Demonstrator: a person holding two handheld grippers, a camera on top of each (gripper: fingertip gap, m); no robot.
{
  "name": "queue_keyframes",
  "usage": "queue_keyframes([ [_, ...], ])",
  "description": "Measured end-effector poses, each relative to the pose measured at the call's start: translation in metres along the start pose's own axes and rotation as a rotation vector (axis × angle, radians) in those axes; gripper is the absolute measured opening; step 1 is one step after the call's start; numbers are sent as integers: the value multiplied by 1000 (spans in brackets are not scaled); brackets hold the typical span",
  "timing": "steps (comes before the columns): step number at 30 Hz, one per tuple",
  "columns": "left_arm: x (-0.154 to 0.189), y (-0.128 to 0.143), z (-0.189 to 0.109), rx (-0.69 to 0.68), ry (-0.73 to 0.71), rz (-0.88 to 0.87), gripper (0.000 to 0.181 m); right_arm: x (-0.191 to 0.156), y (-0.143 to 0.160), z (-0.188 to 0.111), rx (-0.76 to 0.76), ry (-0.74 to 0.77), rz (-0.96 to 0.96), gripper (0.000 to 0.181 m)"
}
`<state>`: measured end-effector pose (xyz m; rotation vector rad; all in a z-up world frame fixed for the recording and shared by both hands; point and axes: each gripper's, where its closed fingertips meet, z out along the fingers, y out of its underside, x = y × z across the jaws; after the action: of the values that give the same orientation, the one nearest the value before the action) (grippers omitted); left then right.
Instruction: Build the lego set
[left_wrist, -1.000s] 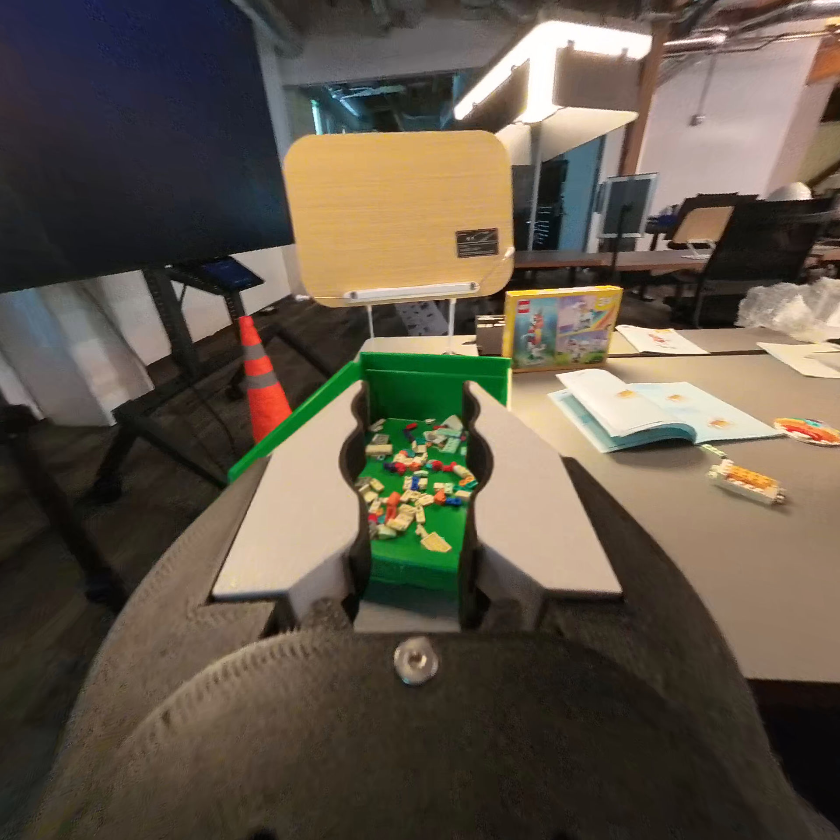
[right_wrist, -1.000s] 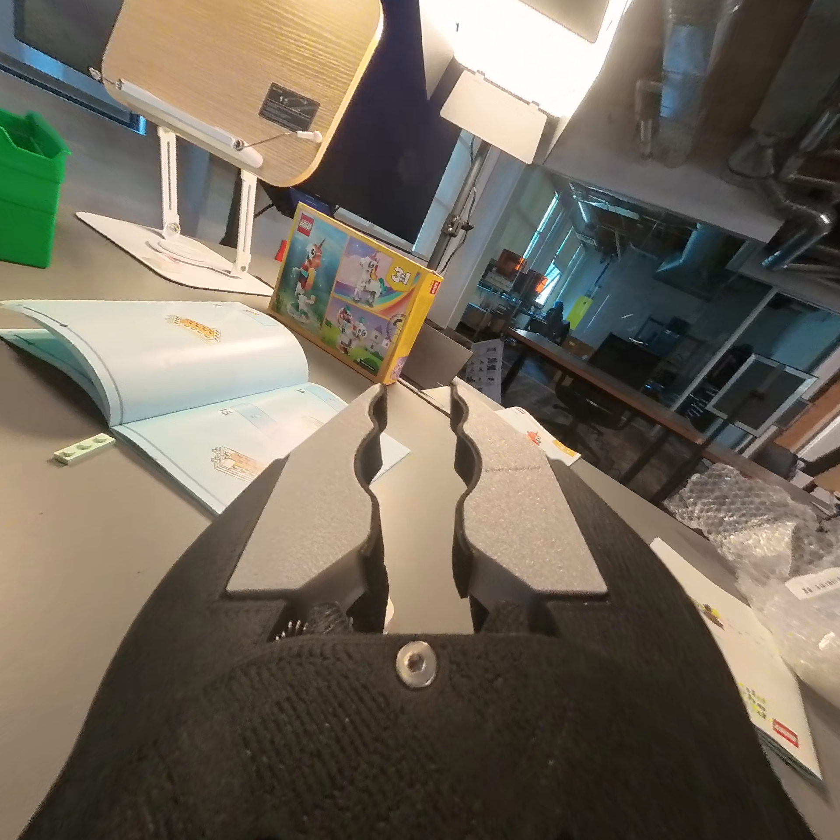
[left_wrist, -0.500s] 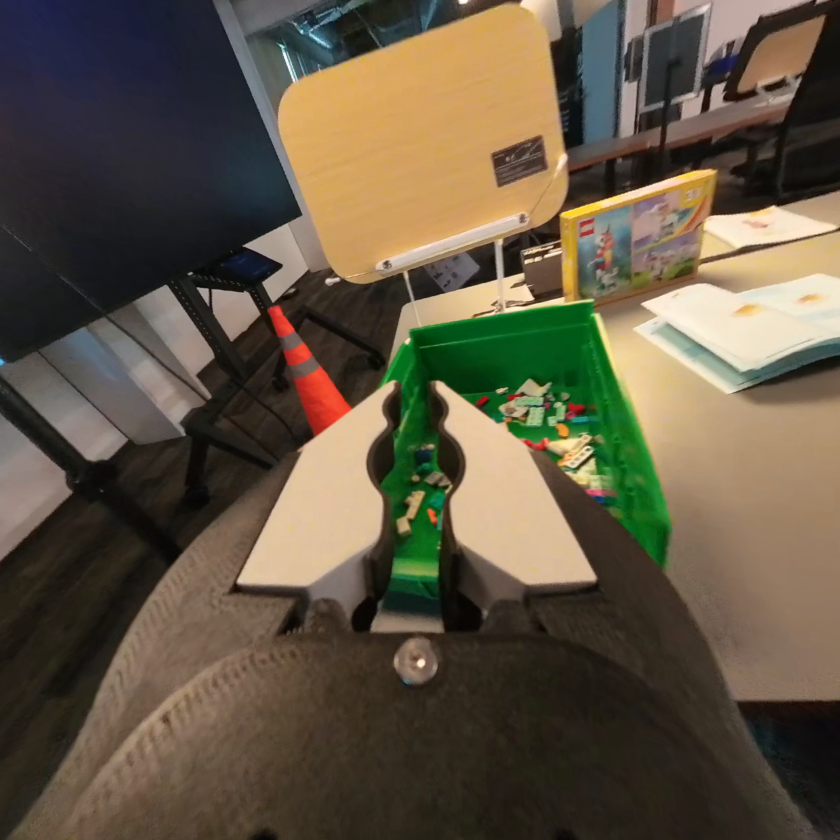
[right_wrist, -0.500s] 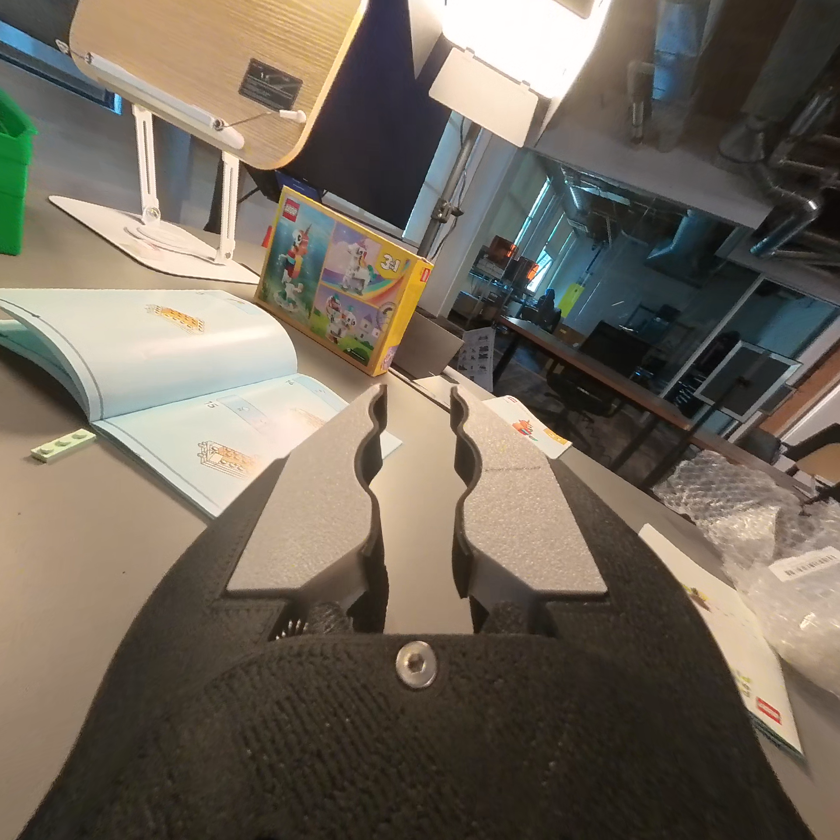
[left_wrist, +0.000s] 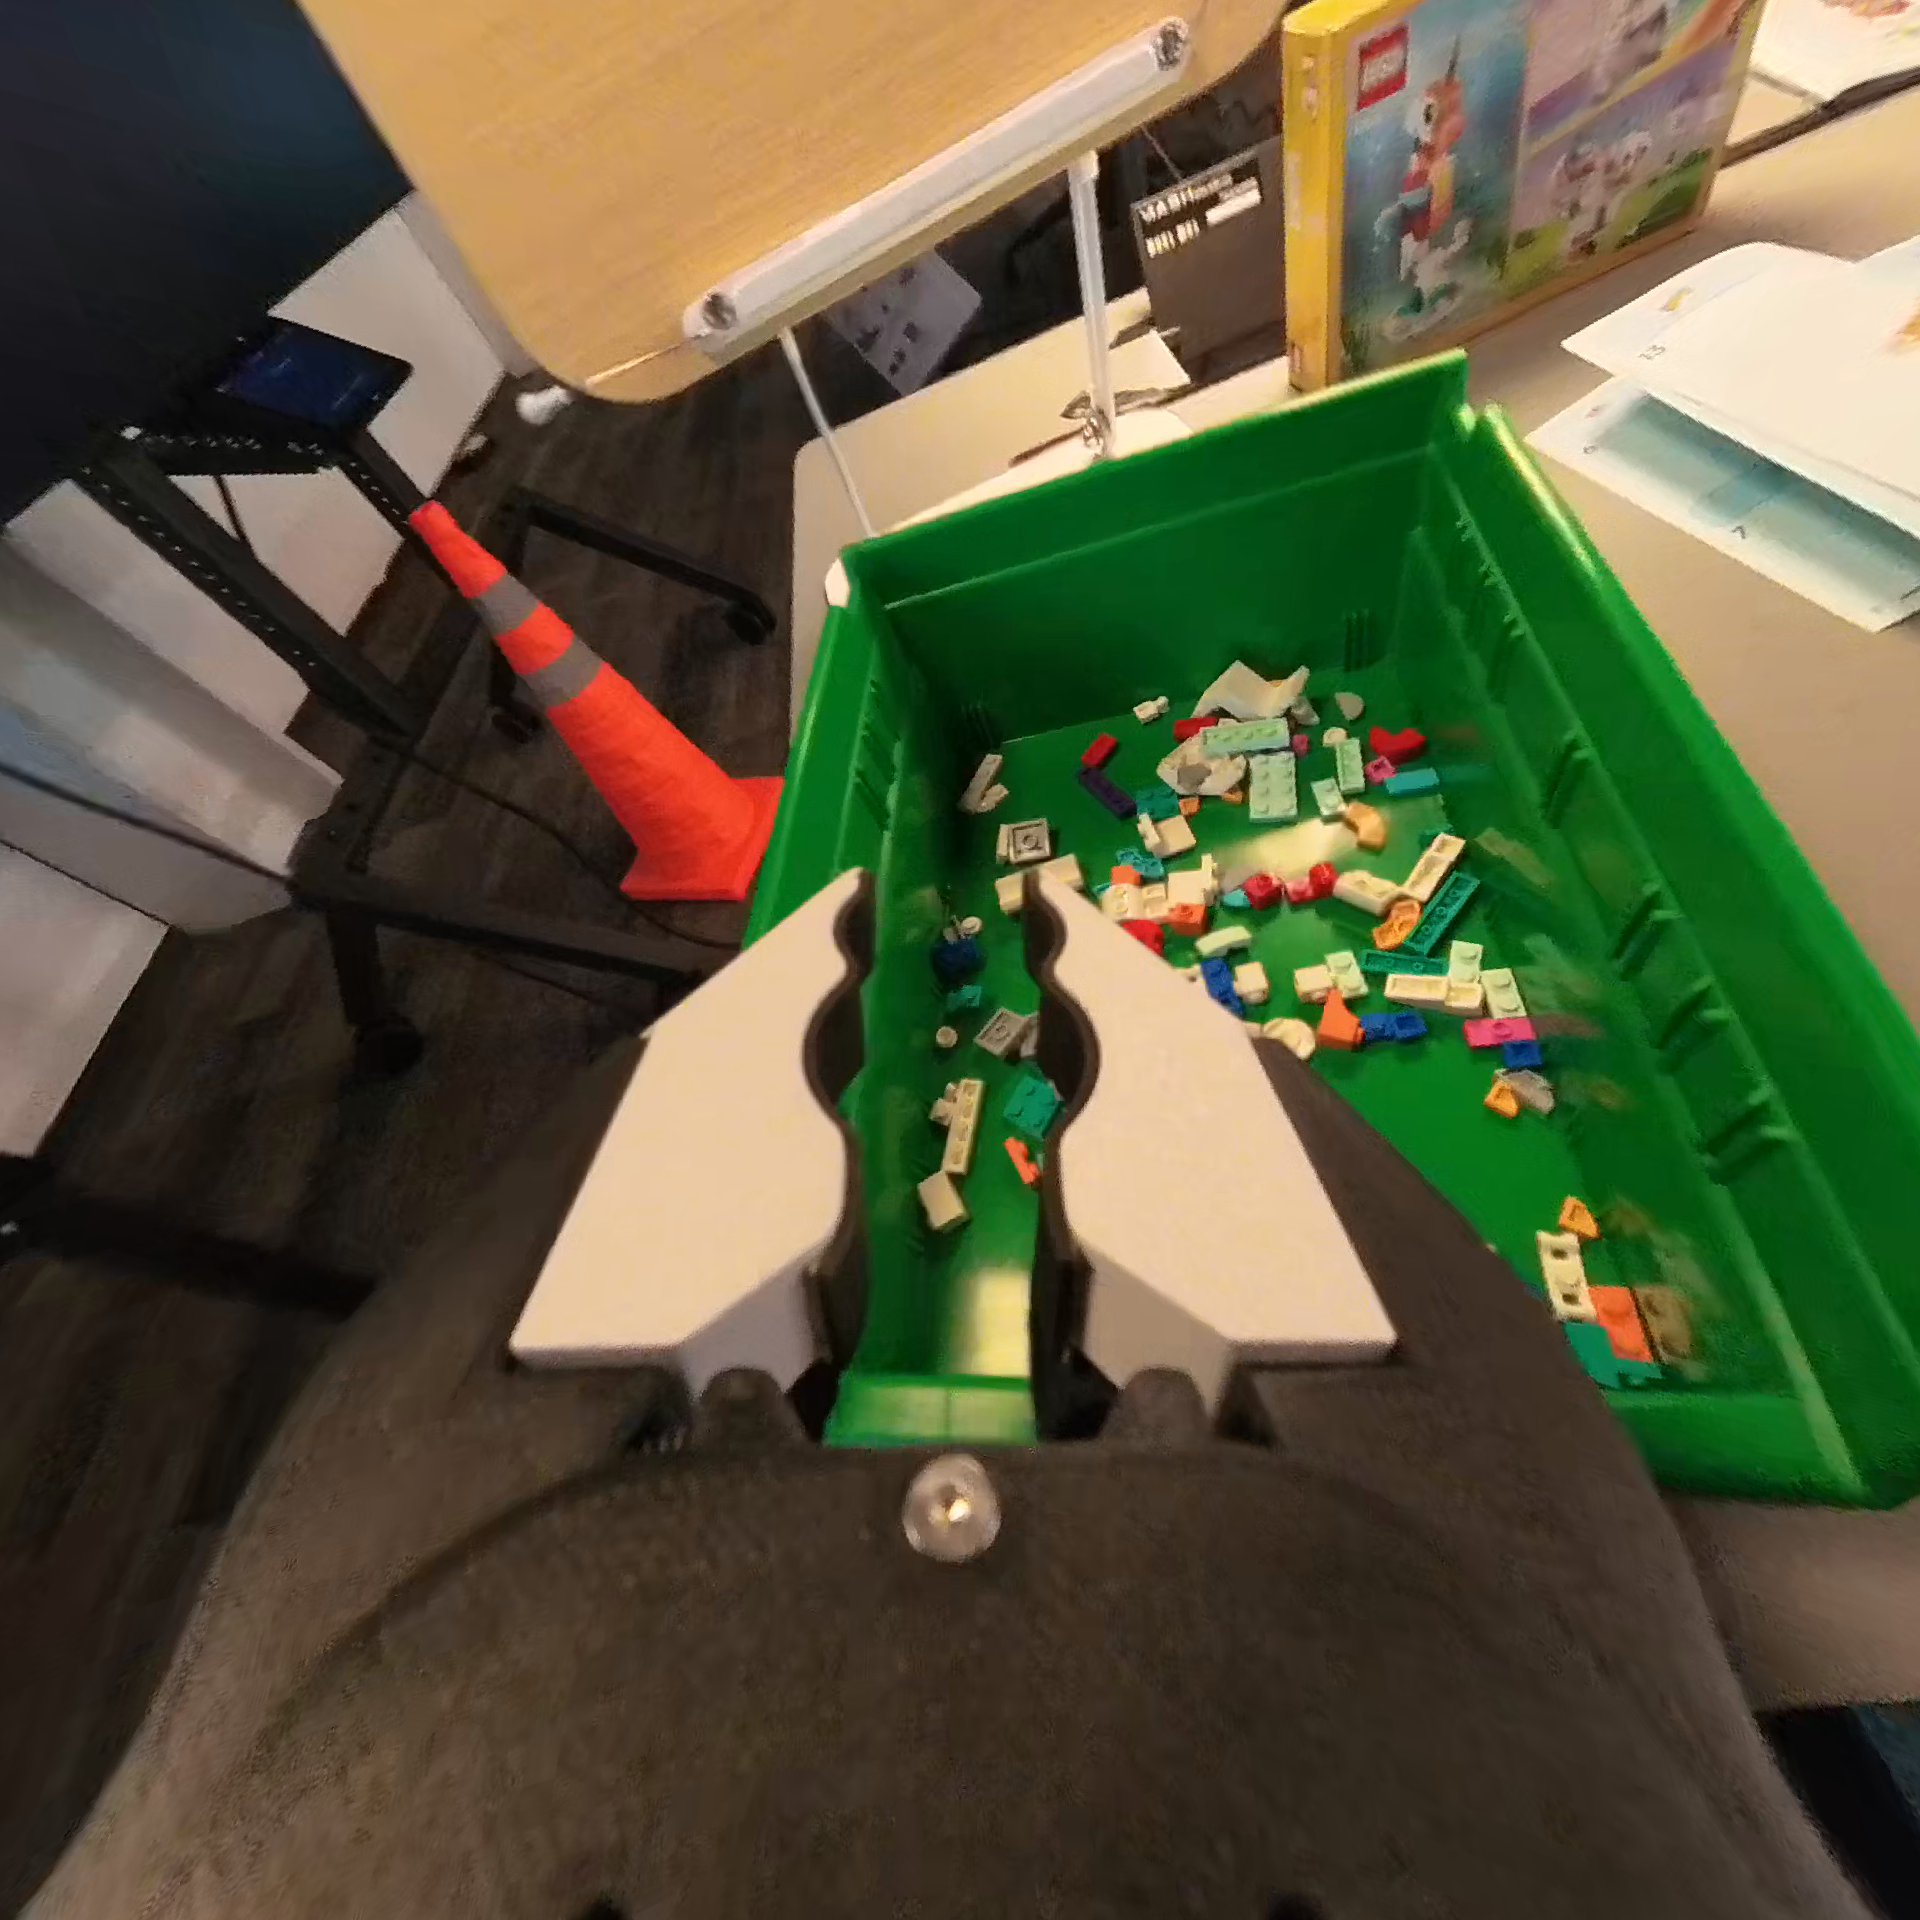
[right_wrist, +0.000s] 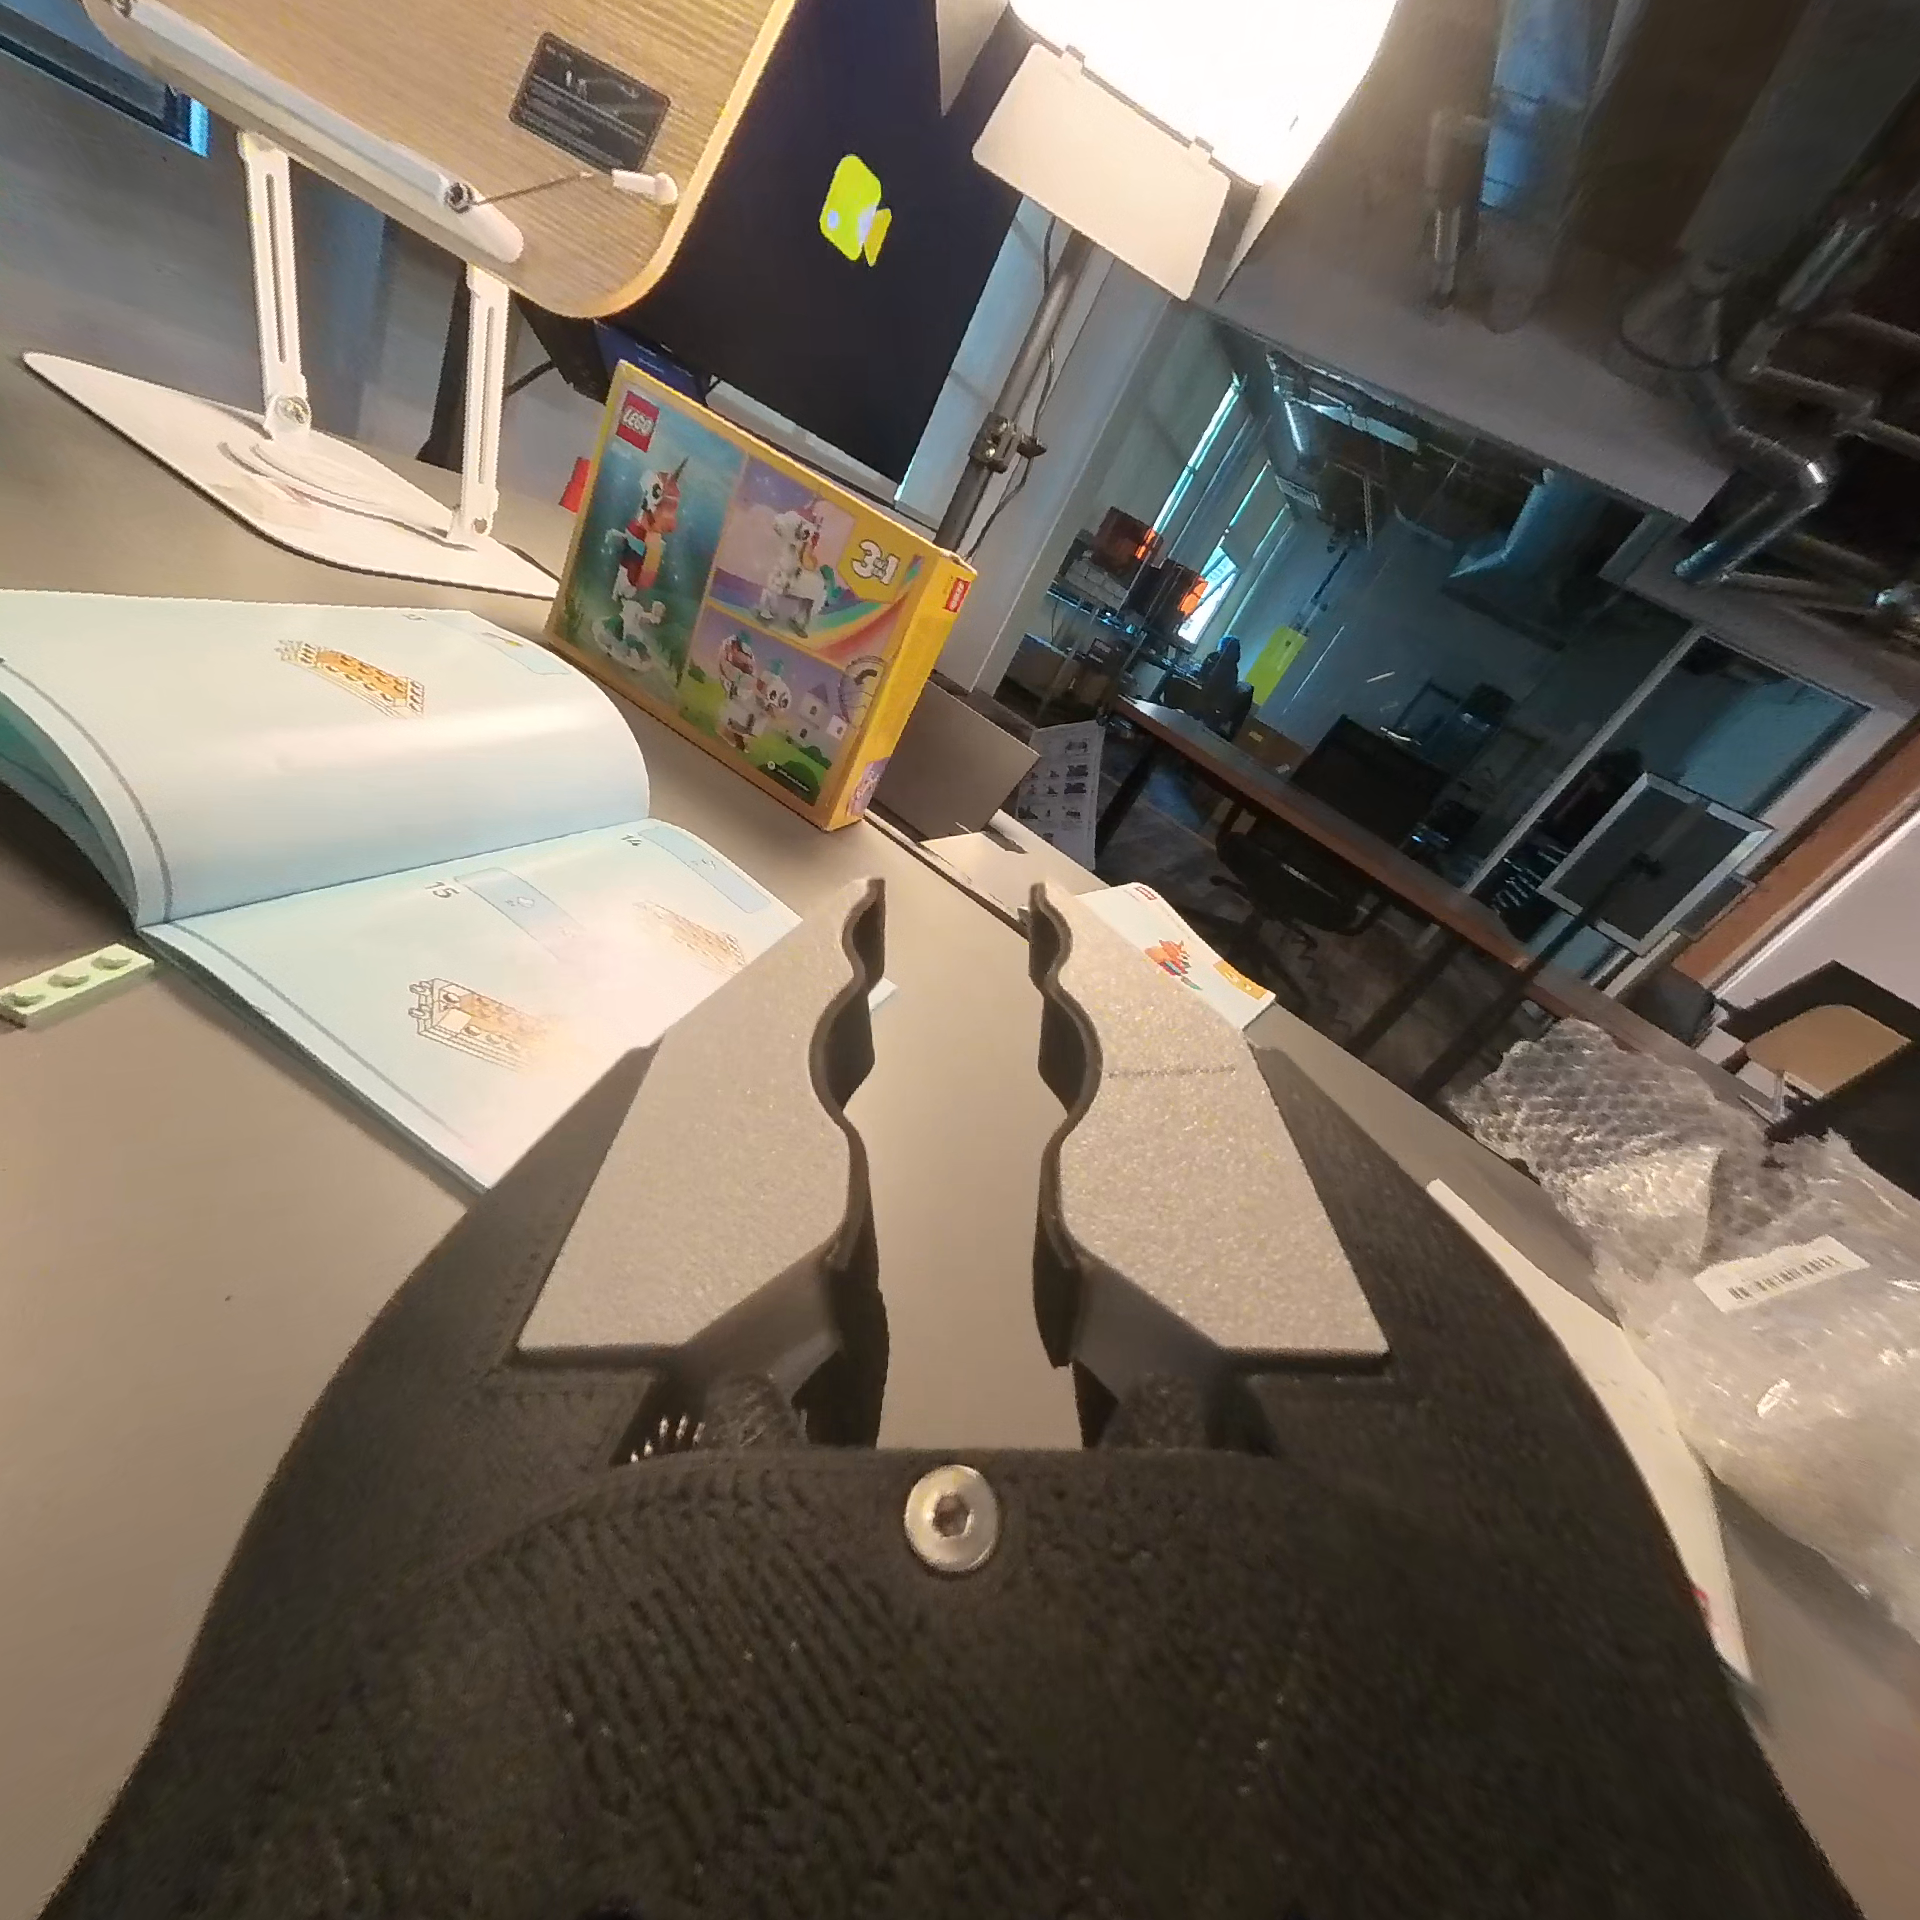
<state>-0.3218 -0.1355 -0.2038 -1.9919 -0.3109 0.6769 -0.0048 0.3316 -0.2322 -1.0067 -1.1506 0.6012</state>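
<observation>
Left wrist view: the left tongs (left_wrist: 945, 899) hang over the near left part of the green bin (left_wrist: 1662, 862), their tips apart with a narrow gap and nothing between them. The loose lego pieces (left_wrist: 1299, 914) lie scattered on the bin floor, most toward the middle and far end, a few directly under the gap. The likely trouble is the crowding: pieces touch or overlap, so a closing pinch could catch two at once or flick a neighbour away, and the narrow gap leaves little room to straddle anything broad. The left tip also sits near the bin's left wall, which could block a descent. The bin's long axis runs from near right to far left in this view; it stands on the worktop (left_wrist: 1714, 727) by its corner. The pieces point every way, with no shared direction.

Right wrist view: the right tongs (right_wrist: 954, 904) hover low over bare worktop, parted and empty. A pale green plate (right_wrist: 73, 977) lies flat beside the open instruction booklet (right_wrist: 343, 790), well apart from the tips, its long axis running left-right and slightly uphill in the frame. Flat and thin, it would be hard to pinch off the surface and may slide. The set's yellow box (right_wrist: 758, 613) stands upright beyond the booklet
</observation>
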Motion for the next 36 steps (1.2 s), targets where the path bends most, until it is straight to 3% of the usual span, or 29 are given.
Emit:
queue_keyframes([
  [1,2,2,5,-25,15,10,28,0,0,0,-3,0,-4,26],
  [7,19,9,25,-134,143,49,28,1,2,1,-13,9,-9,26],
  [25,27,-11,7,-24,150,5,27,3,-2,-1,12,10,14,26],
  [36,52,-7,4,-64,189,35,27,7,-2,-3,17,33,26,25],
])
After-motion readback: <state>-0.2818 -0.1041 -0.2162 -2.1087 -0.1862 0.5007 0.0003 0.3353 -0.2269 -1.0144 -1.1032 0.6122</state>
